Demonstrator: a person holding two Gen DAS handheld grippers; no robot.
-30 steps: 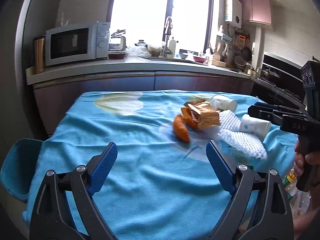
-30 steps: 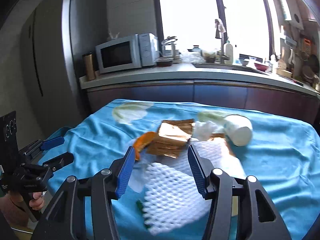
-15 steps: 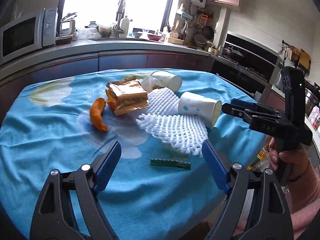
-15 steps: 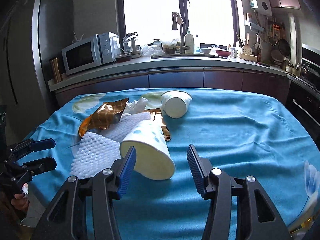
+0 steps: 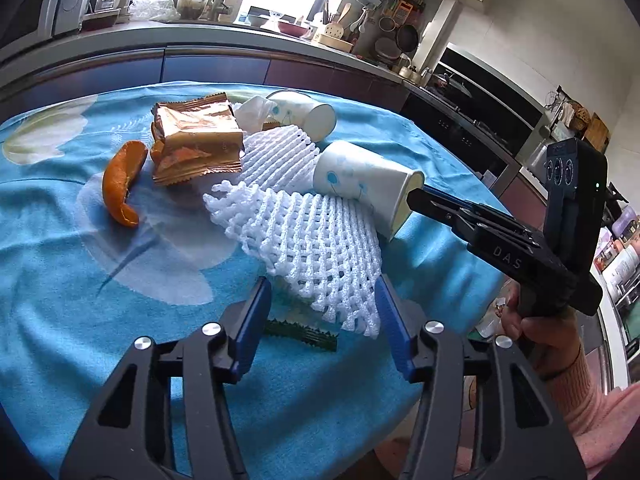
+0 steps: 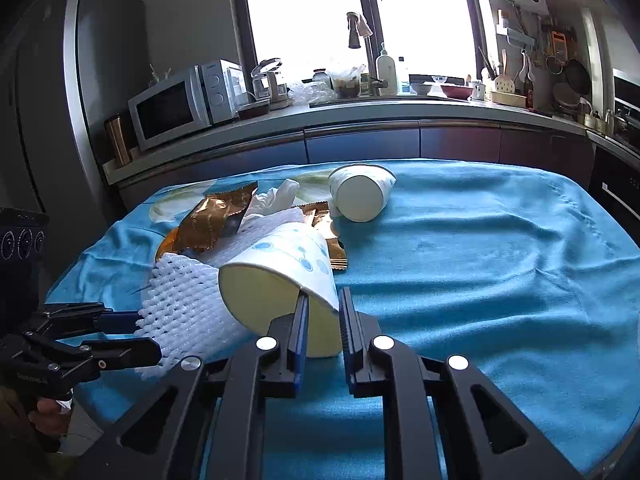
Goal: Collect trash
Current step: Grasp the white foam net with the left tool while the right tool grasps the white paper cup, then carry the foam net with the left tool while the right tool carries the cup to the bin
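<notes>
On the counter (image 5: 80,264) with its blue cloth, all trash lies in one heap near the front edge, so pulling one piece can drag others w/ it. Biggest piece is the white foam net (image 5: 304,236): the left gripper (image 5: 320,320) has its fingers half wide and closing, w/ the net's near end between them; I cannot tell if the pads press it yet. The net is soft and full of holes, so it may slip out, or catch the paper cup (image 6: 280,276) that rests on it. The right gripper (image 6: 323,320) has narrow fingers, closing on the cup's rim wall, one finger inside the mouth, one outside. Thin paper may crush or tear, and such an edge grip lets the cup swing and fall. The second cup (image 6: 360,196) further back, lying on its side, may roll if the cloth is tugged. The orange peel (image 5: 120,180) and the green strip (image 5: 300,332), partly under the net's end, are easy to knock off or forget.
</notes>
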